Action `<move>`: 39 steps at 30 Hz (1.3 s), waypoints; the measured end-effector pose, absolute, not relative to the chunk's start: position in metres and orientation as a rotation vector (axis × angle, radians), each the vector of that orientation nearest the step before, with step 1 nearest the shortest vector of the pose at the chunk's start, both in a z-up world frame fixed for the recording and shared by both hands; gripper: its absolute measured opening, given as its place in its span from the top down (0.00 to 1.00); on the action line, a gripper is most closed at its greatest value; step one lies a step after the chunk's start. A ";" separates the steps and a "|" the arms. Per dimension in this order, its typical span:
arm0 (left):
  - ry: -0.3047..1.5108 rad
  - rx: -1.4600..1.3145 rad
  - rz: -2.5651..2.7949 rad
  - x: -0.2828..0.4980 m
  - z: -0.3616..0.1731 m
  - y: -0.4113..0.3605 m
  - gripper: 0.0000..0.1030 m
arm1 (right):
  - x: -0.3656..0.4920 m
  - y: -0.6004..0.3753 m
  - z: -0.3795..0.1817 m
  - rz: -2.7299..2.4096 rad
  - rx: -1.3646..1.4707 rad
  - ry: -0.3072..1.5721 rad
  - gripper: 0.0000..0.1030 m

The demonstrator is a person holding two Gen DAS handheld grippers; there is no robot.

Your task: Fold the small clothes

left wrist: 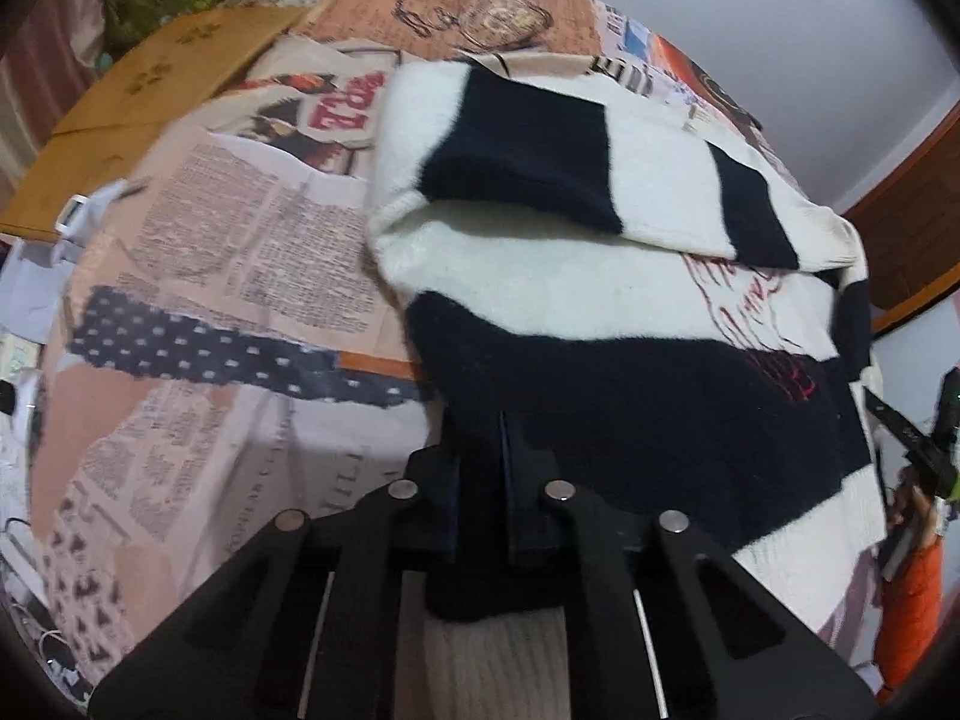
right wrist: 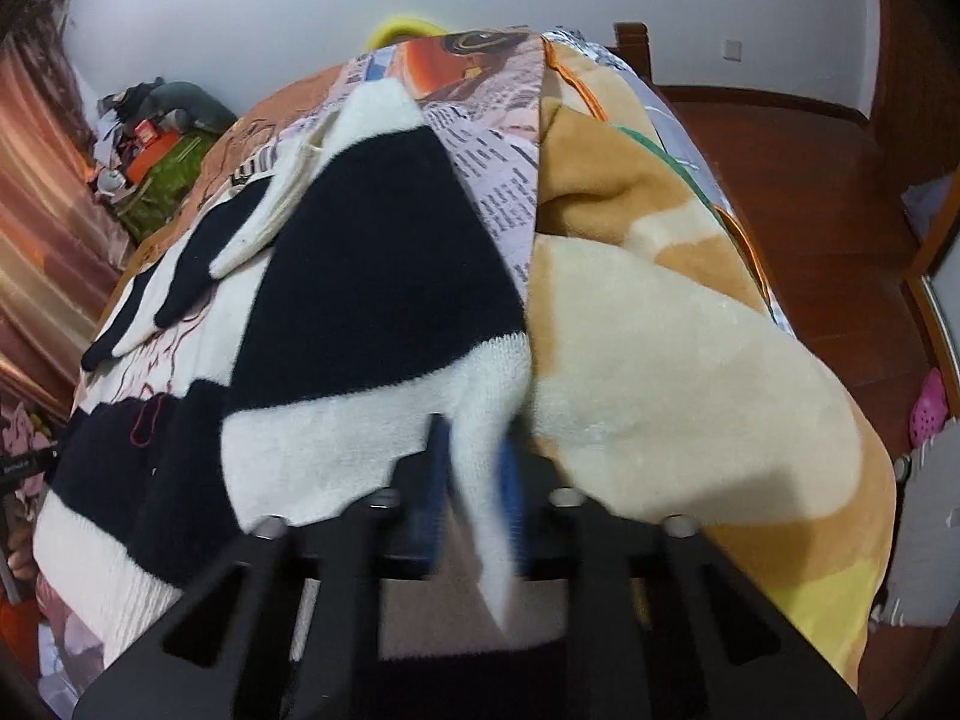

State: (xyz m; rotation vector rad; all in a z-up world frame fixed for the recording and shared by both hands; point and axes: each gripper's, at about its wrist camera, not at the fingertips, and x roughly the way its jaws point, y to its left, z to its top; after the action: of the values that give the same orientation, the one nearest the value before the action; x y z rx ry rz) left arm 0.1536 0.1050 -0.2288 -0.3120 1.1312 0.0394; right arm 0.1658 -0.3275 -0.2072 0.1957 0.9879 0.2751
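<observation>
A small black-and-white striped sweater [left wrist: 600,300] with red stitched lettering lies on a newspaper-print bedsheet [left wrist: 228,276]. One sleeve is folded across its upper part. My left gripper [left wrist: 503,426] is shut on the sweater's near black hem. The other gripper shows at the right edge of the left wrist view [left wrist: 924,444]. In the right wrist view the sweater [right wrist: 372,300] fills the left and centre. My right gripper [right wrist: 477,438] is shut on a white corner of it, which hangs down between the blue pads [right wrist: 433,480].
A cream and tan fleece blanket [right wrist: 672,360] is bunched on the bed right of the sweater. A cardboard sheet [left wrist: 156,90] lies at the bed's far left. A wooden floor [right wrist: 810,180] lies beyond the bed's right side. Clutter [right wrist: 156,138] is piled by the wall.
</observation>
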 end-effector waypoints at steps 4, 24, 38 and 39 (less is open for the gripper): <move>1.112 -0.268 0.097 0.148 -0.224 0.115 0.92 | 0.160 -0.333 -0.196 0.248 0.139 0.944 0.91; 1.006 -0.070 0.190 0.141 -0.177 0.109 0.73 | 0.133 -0.400 -0.159 0.077 0.222 0.866 0.67; 0.885 0.047 -0.022 0.154 -0.144 0.010 0.34 | 0.017 -0.443 -0.200 -0.047 0.371 0.994 0.60; 0.890 0.051 -0.030 0.154 -0.146 0.005 0.34 | 0.010 -0.441 -0.207 -0.042 0.390 1.012 0.60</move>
State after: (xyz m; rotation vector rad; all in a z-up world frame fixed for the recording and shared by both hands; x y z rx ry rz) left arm 0.1542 0.0045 -0.1463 0.0512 0.8900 -0.0298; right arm 0.0099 -0.4406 -0.2072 0.3899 1.0118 -0.0421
